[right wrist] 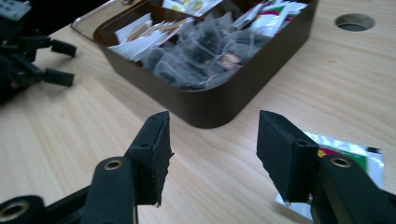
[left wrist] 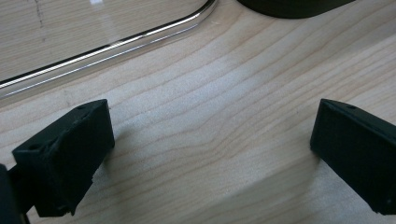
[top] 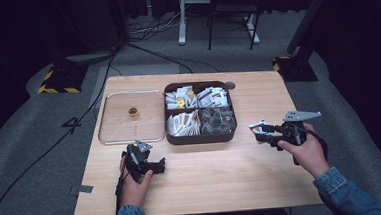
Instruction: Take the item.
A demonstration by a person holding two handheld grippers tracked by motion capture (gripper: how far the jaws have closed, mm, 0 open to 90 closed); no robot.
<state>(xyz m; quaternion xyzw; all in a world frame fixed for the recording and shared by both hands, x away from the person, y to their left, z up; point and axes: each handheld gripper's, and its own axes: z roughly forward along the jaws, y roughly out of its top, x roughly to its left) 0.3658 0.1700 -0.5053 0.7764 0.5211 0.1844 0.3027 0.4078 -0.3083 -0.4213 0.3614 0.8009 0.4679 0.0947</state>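
A dark brown box [top: 201, 138] with four compartments of tea bags and sachets stands mid-table; its near corner [right wrist: 219, 105] faces my right gripper. Left of it lies a clear glass lid [top: 114, 123] with a small knob [top: 133, 111]. My left gripper [top: 162, 165] rests low near the lid's front corner, jaws wide open over bare wood [left wrist: 212, 126]. My right gripper [top: 254, 131] hovers right of the box, open [right wrist: 212, 135]. A shiny green and white sachet [right wrist: 348, 156] lies flat on the table beside its right jaw, not between the jaws.
The lid's rim [left wrist: 116, 46] and the box's corner [left wrist: 289, 7] lie just beyond the left jaws. A round hole [top: 230, 85] is set in the tabletop behind the box. The other gripper [right wrist: 42, 60] is across the table. Floor cables and stands sit beyond the far edge.
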